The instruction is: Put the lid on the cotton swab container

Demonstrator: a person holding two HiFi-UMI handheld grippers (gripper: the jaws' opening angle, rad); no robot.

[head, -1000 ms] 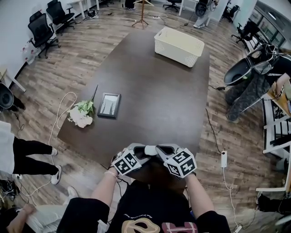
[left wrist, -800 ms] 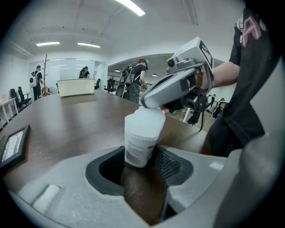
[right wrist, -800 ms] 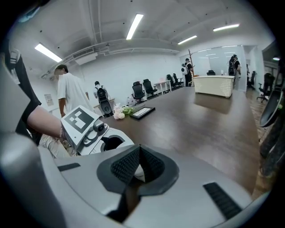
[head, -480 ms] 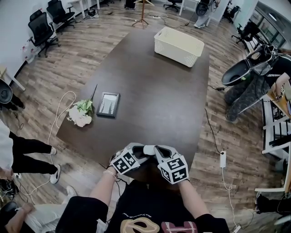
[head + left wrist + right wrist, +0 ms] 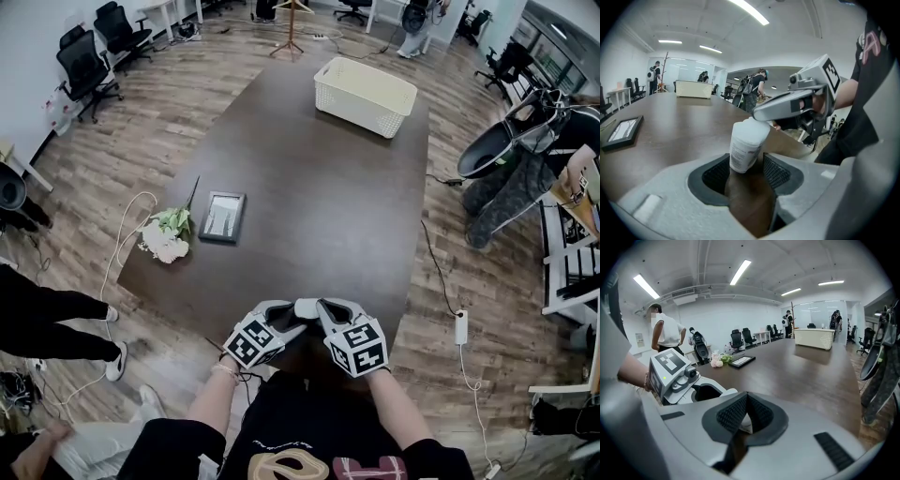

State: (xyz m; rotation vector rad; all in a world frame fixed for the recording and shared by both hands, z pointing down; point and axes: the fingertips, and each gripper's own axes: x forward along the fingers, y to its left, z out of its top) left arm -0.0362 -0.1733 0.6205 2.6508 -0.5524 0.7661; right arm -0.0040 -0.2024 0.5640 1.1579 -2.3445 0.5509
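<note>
Cotton swab container (image 5: 746,146): white cylinder with a label, upright with a slight tilt, held in the air over the near edge of the tabletop (image 5: 319,206), close to the person's body. Left tool (image 5: 747,164) is clamped on its lower body, jaws fairly wide because the container is wide. Lid (image 5: 740,423): a thin white piece pinched in the right tool (image 5: 744,411), jaws narrow. In the left gripper view the right tool sits right on the container's top.

Step, as a judgement: capping is under way, with the lid at the mouth. Can't tell if it is fully seated. The next move probably calls for squaring the lid to the rim, pressing down while the left tool holds firm, then letting go on the right.

Tabletop: long, dark brown. A white basket (image 5: 367,96) is at the far end. A picture frame (image 5: 225,217) and a bunch of flowers (image 5: 169,234) lie at the left edge, well apart from the tools.

Room: open office with a wood plank floor (image 5: 141,131), office chairs (image 5: 89,66) at far left, a power strip (image 5: 460,328) on the floor at right, and a person's legs (image 5: 47,309) at left.
</note>
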